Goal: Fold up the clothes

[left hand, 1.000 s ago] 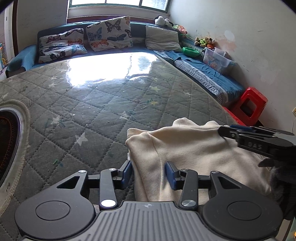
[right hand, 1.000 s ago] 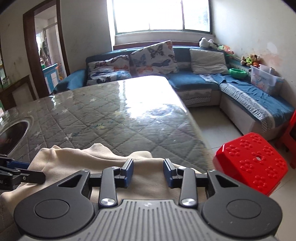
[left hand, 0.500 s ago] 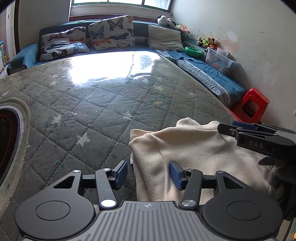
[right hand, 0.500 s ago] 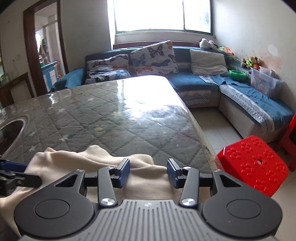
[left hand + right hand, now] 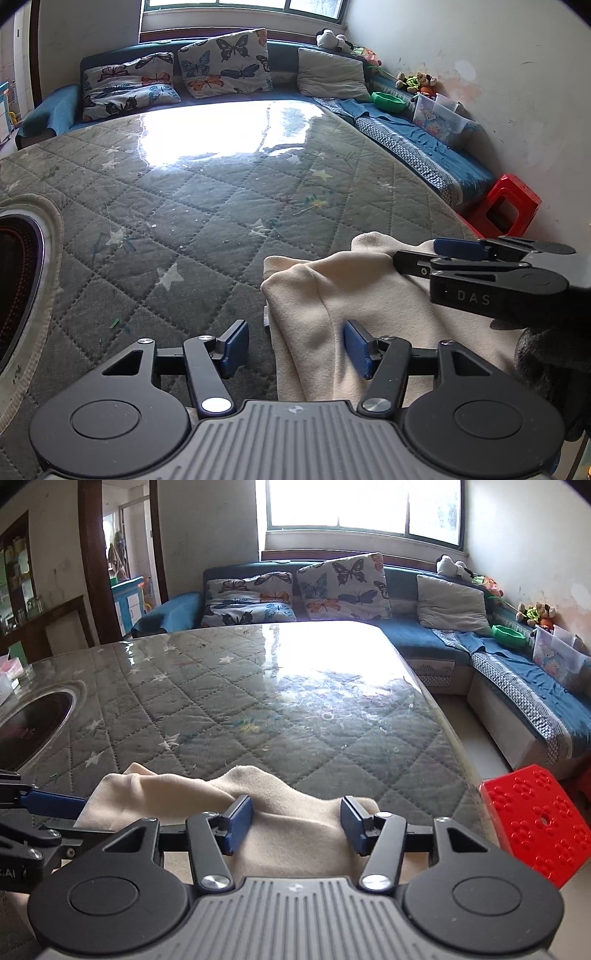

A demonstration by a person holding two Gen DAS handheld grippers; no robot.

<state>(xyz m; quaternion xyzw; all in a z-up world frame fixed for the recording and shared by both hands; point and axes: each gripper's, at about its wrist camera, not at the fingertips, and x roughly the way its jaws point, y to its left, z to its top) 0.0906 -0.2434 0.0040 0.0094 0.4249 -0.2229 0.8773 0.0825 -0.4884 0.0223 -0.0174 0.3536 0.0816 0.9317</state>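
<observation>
Cream garment [image 5: 369, 295] (near edge hidden), left gripper [image 5: 295, 349] spread, right gripper [image 5: 295, 823] spread

Ahead of left gripper [image 5: 295, 349]: wide bare stretch of quilted table cover [image 5: 207, 199], open run to far edge. Cream garment [image 5: 351, 295] bunched between its spread fingers and off to right. Right gripper [image 5: 417, 258] crosses over garment just ahead-right, blocking that side. Round inset pan [image 5: 18, 288] far left, sunk in table. Right of right gripper [image 5: 295, 823]: table edge close, red stool [image 5: 535, 819] beyond and lower. Sofa [image 5: 424, 638] past far end.
</observation>
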